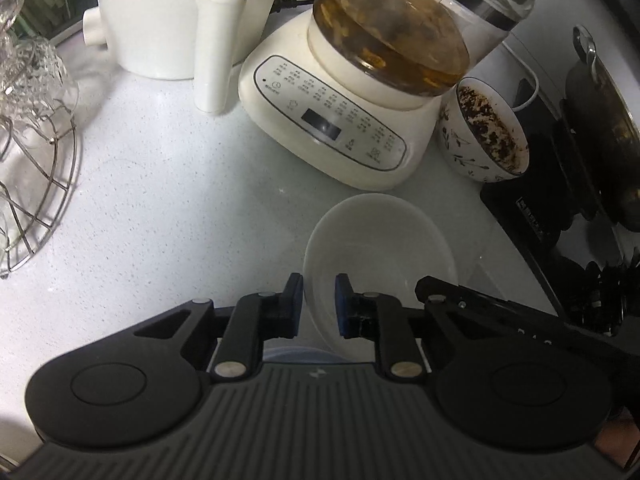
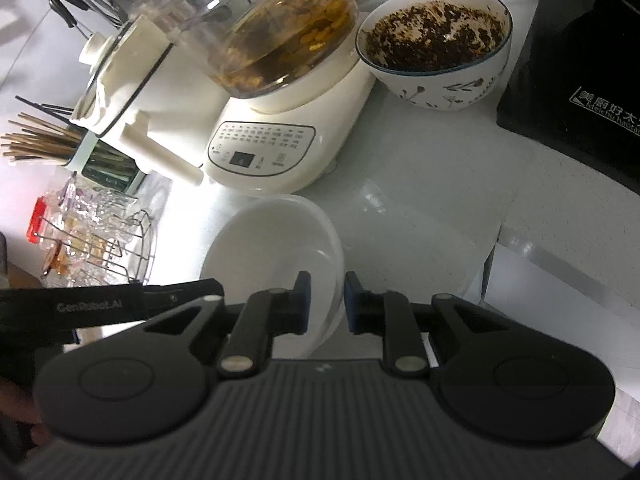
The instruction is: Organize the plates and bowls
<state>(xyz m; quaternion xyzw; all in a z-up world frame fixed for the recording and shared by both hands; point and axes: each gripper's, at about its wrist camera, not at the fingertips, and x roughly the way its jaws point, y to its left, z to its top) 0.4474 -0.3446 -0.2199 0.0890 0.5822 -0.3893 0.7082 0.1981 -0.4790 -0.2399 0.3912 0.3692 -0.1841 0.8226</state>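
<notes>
A plain white bowl [image 1: 380, 240] sits on the pale counter in front of the kettle base; it also shows in the right wrist view [image 2: 272, 248]. My left gripper [image 1: 319, 304] straddles its near-left rim, one blue pad outside and one inside, with a small gap. My right gripper [image 2: 327, 300] straddles its near-right rim the same way. Whether the pads press the rim I cannot tell. A patterned bowl [image 1: 480, 132] with dark residue stands behind to the right; the right wrist view [image 2: 436, 48] shows it too.
A cream electric kettle base [image 1: 332, 132] with a glass pot of tea [image 1: 396, 28] stands behind the white bowl. A white appliance [image 1: 168, 12] is at the back left. A wire rack with glasses [image 1: 32, 128] is at left. A black stove [image 1: 568, 168] is at right.
</notes>
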